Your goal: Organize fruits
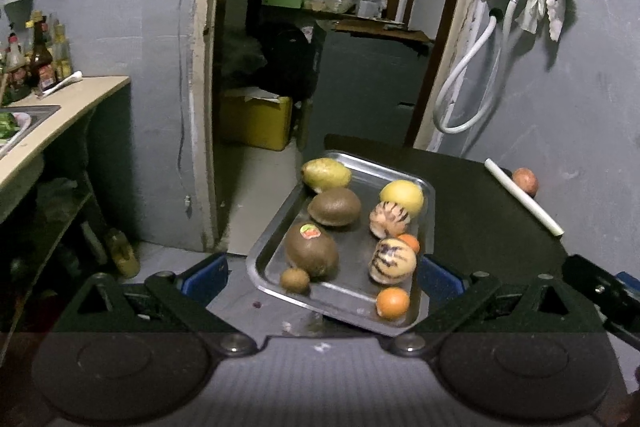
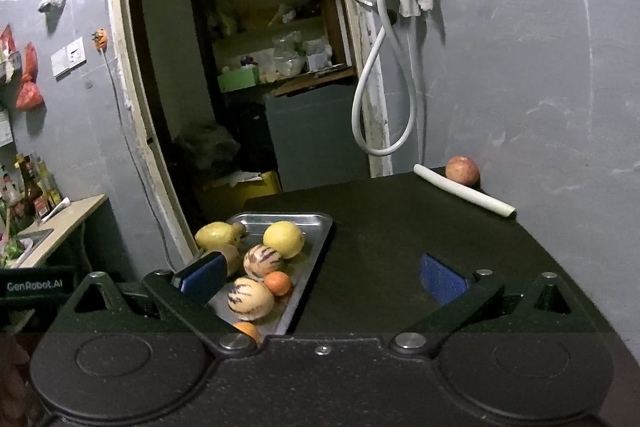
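Observation:
A steel tray (image 1: 424, 223) (image 2: 316, 239) sits on the left edge of a black table (image 1: 488, 219) (image 2: 400, 227). It holds a green mango (image 1: 326, 174) (image 2: 216, 234), a yellow lemon (image 1: 401, 195) (image 2: 284, 239), two kiwis (image 1: 334, 206) (image 1: 311, 249), a small kiwi (image 1: 295, 279), two striped melons (image 1: 389, 218) (image 1: 392, 261) (image 2: 263, 255) (image 2: 250, 298) and small oranges (image 1: 393, 302) (image 2: 277, 283). A reddish apple (image 1: 525, 181) (image 2: 462, 170) lies alone at the table's far corner. My left gripper (image 1: 322, 277) hangs open just before the tray, empty. My right gripper (image 2: 322, 273) is open above the table, beside the tray.
A white tube (image 1: 522, 202) (image 2: 464, 195) lies by the apple against the grey wall. A counter (image 1: 60, 115) with a sink and bottles (image 1: 40, 59) stands left. A doorway (image 1: 320, 47) opens behind, with a yellow box (image 1: 256, 123) on its floor. A white hose (image 1: 468, 83) hangs on the wall.

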`<state>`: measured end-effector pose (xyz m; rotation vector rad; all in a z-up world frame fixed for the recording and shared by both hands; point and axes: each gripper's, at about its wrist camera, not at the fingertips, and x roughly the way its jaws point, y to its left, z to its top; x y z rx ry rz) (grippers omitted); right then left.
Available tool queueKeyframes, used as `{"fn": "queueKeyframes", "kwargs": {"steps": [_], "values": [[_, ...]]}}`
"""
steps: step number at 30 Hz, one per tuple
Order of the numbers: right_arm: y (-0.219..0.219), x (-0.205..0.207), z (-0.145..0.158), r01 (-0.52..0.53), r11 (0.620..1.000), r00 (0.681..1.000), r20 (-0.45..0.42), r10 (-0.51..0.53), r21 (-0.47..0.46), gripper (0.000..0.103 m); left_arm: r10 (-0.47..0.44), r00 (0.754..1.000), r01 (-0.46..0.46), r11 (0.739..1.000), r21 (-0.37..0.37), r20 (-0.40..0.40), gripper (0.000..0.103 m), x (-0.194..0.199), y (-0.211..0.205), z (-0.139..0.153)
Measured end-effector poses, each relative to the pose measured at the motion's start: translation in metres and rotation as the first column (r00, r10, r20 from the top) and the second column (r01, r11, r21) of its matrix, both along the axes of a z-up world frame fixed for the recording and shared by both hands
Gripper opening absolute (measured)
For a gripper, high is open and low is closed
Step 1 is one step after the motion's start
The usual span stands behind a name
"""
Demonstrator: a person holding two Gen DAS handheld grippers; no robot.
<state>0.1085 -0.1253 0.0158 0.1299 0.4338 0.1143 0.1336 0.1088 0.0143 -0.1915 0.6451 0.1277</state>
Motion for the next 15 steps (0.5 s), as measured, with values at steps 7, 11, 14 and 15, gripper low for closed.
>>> {"fn": "queueKeyframes", "kwargs": {"steps": [7,11,14,15], "values": [[-0.020,-0.018,-0.001,-0.014,1.000,1.000,0.006,0.014,-0.004,0.102,0.016,1.000,-0.016,1.000,0.021,0.015,0.102,-0.024,-0.016,-0.001],[-0.031,-0.029,0.002,-0.012,1.000,1.000,0.026,0.013,-0.006,0.102,0.006,1.000,-0.007,1.000,0.029,0.021,0.102,-0.037,-0.028,-0.003],[-0.037,-0.038,0.002,-0.015,1.000,0.999,0.035,0.016,-0.018,0.102,0.002,1.000,-0.002,1.000,0.026,0.022,0.102,-0.048,-0.033,-0.006],[-0.039,-0.042,0.002,-0.016,1.000,0.999,0.036,0.017,-0.023,0.102,0.004,1.000,-0.004,1.000,0.024,0.021,0.102,-0.052,-0.035,-0.006]]}}
